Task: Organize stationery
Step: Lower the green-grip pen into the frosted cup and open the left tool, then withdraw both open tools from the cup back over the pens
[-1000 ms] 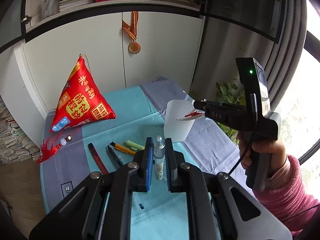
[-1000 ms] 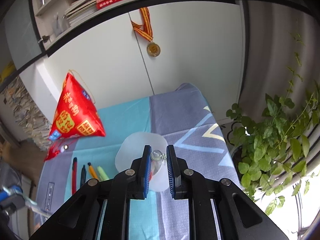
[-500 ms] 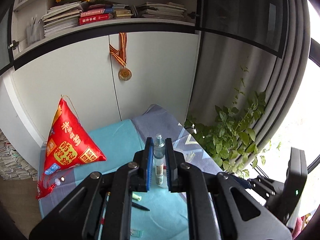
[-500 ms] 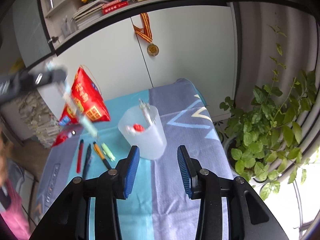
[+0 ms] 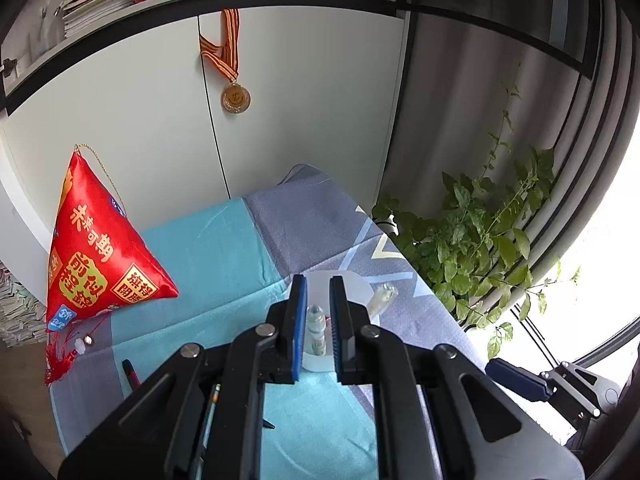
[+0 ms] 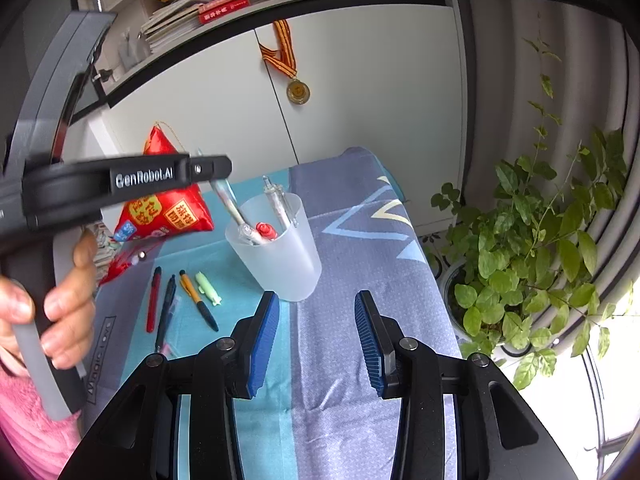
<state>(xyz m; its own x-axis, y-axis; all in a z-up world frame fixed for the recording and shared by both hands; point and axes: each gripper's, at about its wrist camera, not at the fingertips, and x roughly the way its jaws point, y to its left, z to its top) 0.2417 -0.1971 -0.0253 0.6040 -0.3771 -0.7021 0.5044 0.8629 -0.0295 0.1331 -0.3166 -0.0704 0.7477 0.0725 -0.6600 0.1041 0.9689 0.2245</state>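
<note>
Blue-grey cloth w/ frosted cup (image 6: pixel 280 248) mid-table. Left gripper (image 5: pixel 318 322) clamps clear pen (image 5: pixel 315 330) over cup – drop-in step; next needs release. Right gripper (image 6: pixel 316 336) parted, empty – 4 pens (image 6: pixel 180 300) remain.

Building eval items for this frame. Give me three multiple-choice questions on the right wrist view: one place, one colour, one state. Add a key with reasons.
1. Where do the loose pens lie relative to the cup?
A) to its left
B) to its right
C) inside it

2. What colour is the leftmost loose pen?
A) green
B) red
C) white

3. What state is the right gripper in?
A) shut on the cup
B) shut on a pen
C) open, nothing between the pads

Key:
1 A: they lie on the cloth, left of the cup.
2 B: its body is red.
3 C: its jaws have just been opening, and only cloth shows between them.
</note>
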